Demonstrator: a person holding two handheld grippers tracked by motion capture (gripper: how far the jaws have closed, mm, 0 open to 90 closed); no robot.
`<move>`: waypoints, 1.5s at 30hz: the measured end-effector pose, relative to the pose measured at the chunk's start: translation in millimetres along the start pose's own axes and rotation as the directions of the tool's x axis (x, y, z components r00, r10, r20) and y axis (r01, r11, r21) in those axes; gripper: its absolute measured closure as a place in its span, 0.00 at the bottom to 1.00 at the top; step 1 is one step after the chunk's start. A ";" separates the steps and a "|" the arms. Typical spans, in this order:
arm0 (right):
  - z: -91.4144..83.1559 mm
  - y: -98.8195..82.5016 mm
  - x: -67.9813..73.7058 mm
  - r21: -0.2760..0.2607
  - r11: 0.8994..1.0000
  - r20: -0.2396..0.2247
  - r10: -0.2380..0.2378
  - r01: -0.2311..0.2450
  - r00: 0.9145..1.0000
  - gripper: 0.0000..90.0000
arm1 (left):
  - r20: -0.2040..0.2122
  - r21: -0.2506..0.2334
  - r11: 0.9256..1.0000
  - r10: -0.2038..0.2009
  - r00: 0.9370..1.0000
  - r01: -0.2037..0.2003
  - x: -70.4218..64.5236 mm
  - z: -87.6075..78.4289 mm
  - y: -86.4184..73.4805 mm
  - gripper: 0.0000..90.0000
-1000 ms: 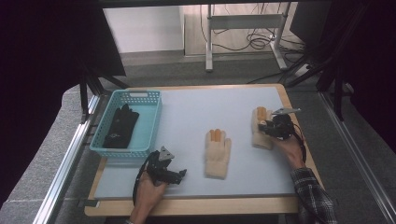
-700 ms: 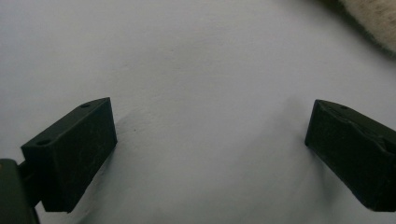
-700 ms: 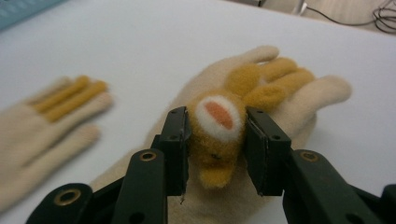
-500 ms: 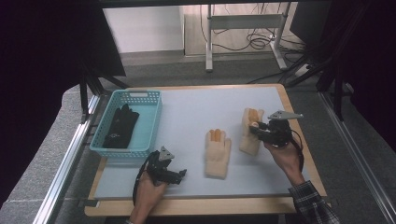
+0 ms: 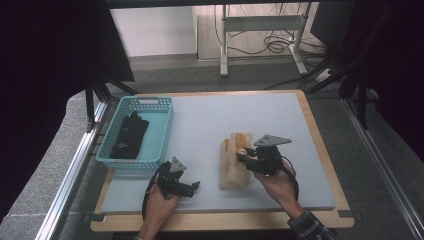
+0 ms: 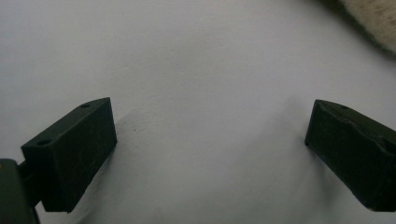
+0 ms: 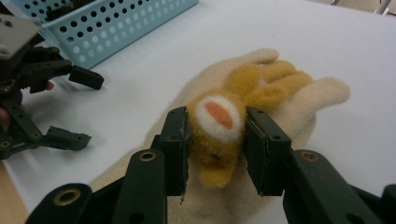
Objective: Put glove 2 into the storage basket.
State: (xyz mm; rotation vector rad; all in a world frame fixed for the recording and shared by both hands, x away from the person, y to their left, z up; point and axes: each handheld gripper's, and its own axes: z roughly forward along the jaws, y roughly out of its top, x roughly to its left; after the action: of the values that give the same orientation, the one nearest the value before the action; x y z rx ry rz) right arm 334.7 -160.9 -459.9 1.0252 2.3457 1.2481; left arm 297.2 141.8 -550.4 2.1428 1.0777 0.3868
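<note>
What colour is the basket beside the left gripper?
Light turquoise blue basket, perforated walls; clearest in the high view.

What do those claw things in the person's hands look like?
Each gripper is black, with two blocky jaws on jointed arms with round pins, a grey three-cornered plate on top and a black cable looping behind. A dark plaid sleeve covers the right wrist.

My right claw (image 5: 243,156) covered part of the cream glove (image 5: 231,172) at the high view's centre, and that glove (image 6: 373,21) was cut off at my left gripper view's upper right corner.
</note>
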 end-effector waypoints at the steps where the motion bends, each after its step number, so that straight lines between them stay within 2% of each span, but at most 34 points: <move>1: 0.0 0.0 0.0 0.000 1.000 0.000 0.000 0.000 1.000 0.68 | 0.000 0.000 1.000 0.000 1.000 0.000 0.0 0.0 0.0 0.02; 4: 20.4 -4.7 7.2 0.018 1.000 0.007 -0.004 0.004 1.000 0.68 | 0.000 -0.002 1.000 -0.002 1.000 0.002 -0.1 0.1 0.0 0.02; 7: 37.1 -10.7 7.7 0.051 0.999 0.023 -0.002 0.000 1.000 0.67 | 0.001 0.000 1.000 -0.001 1.000 0.001 -0.1 0.0 -0.1 0.02; 8: 37.1 -10.7 7.7 0.051 0.999 0.023 -0.002 0.000 1.000 0.67 | 0.001 0.000 1.000 -0.001 1.000 0.001 -0.1 0.0 -0.1 0.02; 9: 46.7 -16.3 7.9 0.078 0.997 0.024 0.008 -0.010 1.000 0.63 | 0.001 0.003 1.000 0.002 1.000 -0.002 0.1 -0.2 0.0 0.02; 10: 46.7 -16.3 7.9 0.078 0.997 0.024 0.008 -0.010 1.000 0.63 | 0.001 0.003 1.000 0.002 1.000 -0.002 0.1 -0.2 0.0 0.02; 12: 47.0 -19.3 7.9 0.070 0.998 0.018 0.001 -0.002 1.000 0.55 | 0.001 0.006 1.000 0.006 1.000 -0.006 0.3 -0.4 0.0 0.02; 16: 29.5 -14.5 1.0 0.026 1.000 0.021 -0.007 0.006 1.000 0.50 | 0.000 0.005 1.000 0.006 1.000 -0.006 0.4 -0.4 0.0 0.02; 17: 29.5 -14.5 1.0 0.026 1.000 0.021 -0.007 0.006 1.000 0.50 | 0.000 0.005 1.000 0.006 1.000 -0.006 0.4 -0.4 0.0 0.02; 18: 17.5 -15.2 -6.4 0.017 1.000 0.025 -0.011 0.010 1.000 0.52 | 0.000 0.006 1.000 0.008 1.000 -0.008 0.5 -0.4 0.1 0.02; 19: 17.5 -15.2 -6.4 0.017 1.000 0.025 -0.011 0.010 1.000 0.52 | 0.000 0.006 1.000 0.008 1.000 -0.008 0.5 -0.4 0.1 0.02; 20: 10.0 -20.2 -14.0 0.023 1.000 0.008 -0.017 0.016 1.000 0.60 | 0.000 0.004 1.000 0.004 1.000 -0.004 0.2 -0.3 0.0 0.02; 21: 7.4 -24.2 -17.5 0.035 0.999 0.000 -0.020 0.020 1.000 0.65 | 0.000 -0.001 1.000 -0.003 1.000 0.003 -0.2 0.0 -0.1 0.02; 24: 3.7 -39.0 -25.1 0.062 0.998 -0.022 -0.022 0.023 1.000 0.81 | 0.001 0.003 1.000 0.002 1.000 -0.002 0.1 -0.2 0.0 0.02; 25: 3.7 -39.0 -25.1 0.062 0.998 -0.022 -0.022 0.023 1.000 0.81 | 0.001 0.003 1.000 0.002 1.000 -0.002 0.1 -0.2 0.0 0.02; 27: 3.5 -48.6 -26.9 0.077 0.997 -0.045 -0.025 0.028 0.999 0.89 | 0.001 0.003 1.000 0.002 1.000 -0.002 0.0 -0.2 0.0 0.02; 28: 4.9 -56.5 -26.1 0.094 0.995 -0.075 -0.039 0.046 0.996 0.92 | 0.001 0.003 1.000 0.002 1.000 -0.002 0.0 -0.2 0.0 0.02; 30: 7.4 -62.9 -23.9 0.108 0.992 -0.089 -0.062 0.071 0.994 0.94 | 0.001 0.000 1.000 -0.001 1.000 0.001 -0.2 -0.1 -0.1 0.03; 34: 13.9 -70.0 -20.6 0.115 0.991 -0.116 -0.059 0.072 0.992 0.94 | 0.001 0.000 1.000 0.000 1.000 0.000 -0.2 -0.1 -0.1 0.03; 45: 31.7 -67.9 -7.4 0.116 0.991 -0.140 -0.057 0.074 0.989 0.93 | 0.004 -0.003 1.000 -0.007 1.000 0.007 0.4 -0.2 -0.3 0.04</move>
State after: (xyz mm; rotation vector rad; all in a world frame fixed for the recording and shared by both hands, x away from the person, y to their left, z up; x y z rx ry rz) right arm 326.4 -172.2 -533.9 0.9163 2.5646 1.1998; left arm 297.2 142.4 -550.5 2.1360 1.0811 0.3810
